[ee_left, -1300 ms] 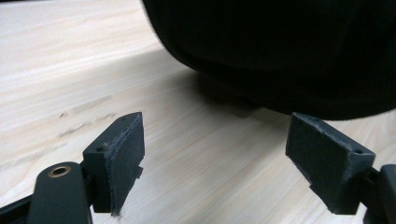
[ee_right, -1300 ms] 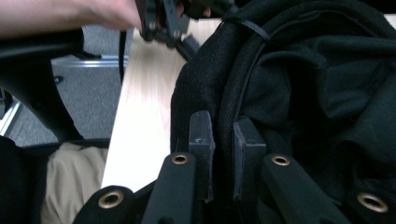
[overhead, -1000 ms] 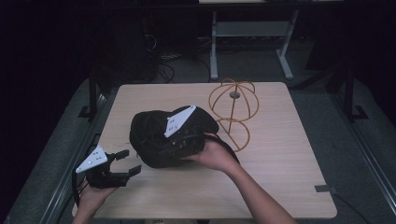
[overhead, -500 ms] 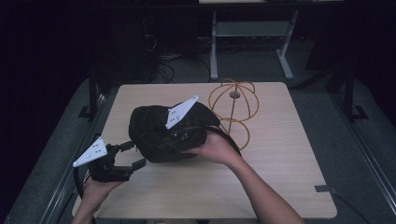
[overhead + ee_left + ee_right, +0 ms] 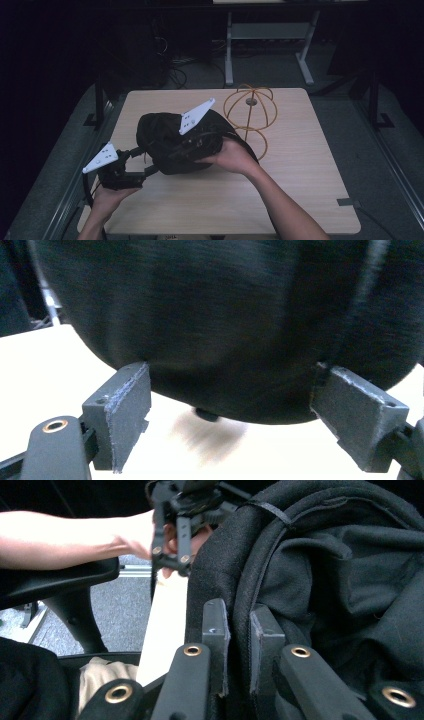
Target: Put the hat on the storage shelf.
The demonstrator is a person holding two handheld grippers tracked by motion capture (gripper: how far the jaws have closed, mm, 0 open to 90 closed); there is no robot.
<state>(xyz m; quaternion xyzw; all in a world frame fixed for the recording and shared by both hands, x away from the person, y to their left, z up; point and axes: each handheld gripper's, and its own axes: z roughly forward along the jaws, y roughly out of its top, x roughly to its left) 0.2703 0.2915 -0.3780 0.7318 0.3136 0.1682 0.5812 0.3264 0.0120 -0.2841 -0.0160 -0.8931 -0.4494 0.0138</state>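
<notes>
Centrally over the wooden table (image 5: 300, 150), black cap (image 5: 170, 142) lifted clear of the surface. Right gripper (image 5: 239, 630) pinched tight on the cap's rim; left gripper (image 5: 230, 405) spread wide at its crown, gripping nothing. Just behind, near the far edge, orange wire frame (image 5: 250, 107).

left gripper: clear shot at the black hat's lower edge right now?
Probably yes. The left gripper is open, jaws either side of the black hat, nothing between them; the right gripper holds its rim.
</notes>
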